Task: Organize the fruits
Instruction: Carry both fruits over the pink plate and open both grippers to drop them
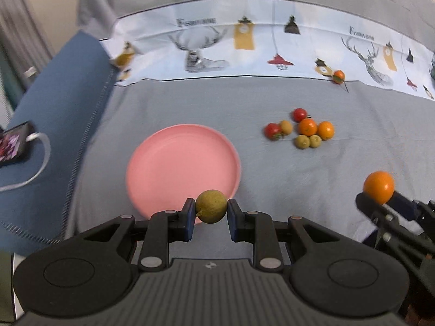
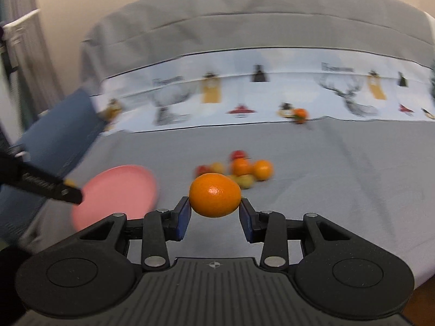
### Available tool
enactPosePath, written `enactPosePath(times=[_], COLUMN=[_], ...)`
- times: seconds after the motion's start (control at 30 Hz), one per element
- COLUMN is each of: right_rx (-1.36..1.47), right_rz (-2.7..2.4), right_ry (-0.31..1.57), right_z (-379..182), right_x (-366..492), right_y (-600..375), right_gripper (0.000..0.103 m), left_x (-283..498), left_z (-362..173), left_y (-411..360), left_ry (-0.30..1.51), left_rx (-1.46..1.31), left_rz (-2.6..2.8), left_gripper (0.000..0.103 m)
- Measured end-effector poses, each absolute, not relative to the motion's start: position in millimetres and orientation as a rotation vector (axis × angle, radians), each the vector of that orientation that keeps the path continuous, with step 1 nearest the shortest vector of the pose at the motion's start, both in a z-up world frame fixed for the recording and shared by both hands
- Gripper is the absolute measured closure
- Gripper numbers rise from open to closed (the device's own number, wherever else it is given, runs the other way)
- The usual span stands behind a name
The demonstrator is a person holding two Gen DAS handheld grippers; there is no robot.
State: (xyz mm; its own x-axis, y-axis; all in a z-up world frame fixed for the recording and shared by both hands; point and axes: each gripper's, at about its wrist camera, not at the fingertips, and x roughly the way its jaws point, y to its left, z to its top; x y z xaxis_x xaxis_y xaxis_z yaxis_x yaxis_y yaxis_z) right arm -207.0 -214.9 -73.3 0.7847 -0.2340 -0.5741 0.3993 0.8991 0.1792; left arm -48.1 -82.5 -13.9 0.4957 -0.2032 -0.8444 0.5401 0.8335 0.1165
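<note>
L gripper (image 1: pixel 211 212) is clenched on a small yellow-green fruit (image 1: pixel 211 209), pads pressing both sides, held up in the air over the near rim of the pink plate (image 1: pixel 174 163). Plate itself is bare, sitting on the grey bed cover (image 1: pixel 299 190) toward its left side, not far from the blue blanket (image 1: pixel 62 103) along the left edge.

R gripper (image 2: pixel 214 207) is grasping an orange (image 2: pixel 215 198) the same way — lifted clear of the cover, off to the right of the plate.

Rest of the fruit pile (image 1: pixel 299 130) lies mid-cover, right of the plate: two red ones, two oranges, three yellow-green, all touching or just beside each other. One more small orange fruit (image 1: pixel 339 76) sits alone at the far edge, against the printed sheet band (image 1: pixel 244 54). A phone (image 1: pixel 13 144) w/ white cable rests on the blanket, far left.
</note>
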Motion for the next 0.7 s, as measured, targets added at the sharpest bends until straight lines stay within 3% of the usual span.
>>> enactPosePath(times=[0.4,0.7], right_rx=[0.143,0.064], right_rz=[-0.217,-0.203], right_ry=[0.568,0.560], right_z=[-41.0,-27.2], right_x=[-215.9,-224.5], right_y=[-115.4,-84.3], right_gripper=[0.063,0.062], left_x=[-78.7,-90.1], left_z=[8.4,12.8], left_y=[26.7,61.3], left_ry=[0.922,0.901], left_rx=[0.258,0.204], left_rz=[-0.403,-0.389], left_gripper=[0.075,0.075])
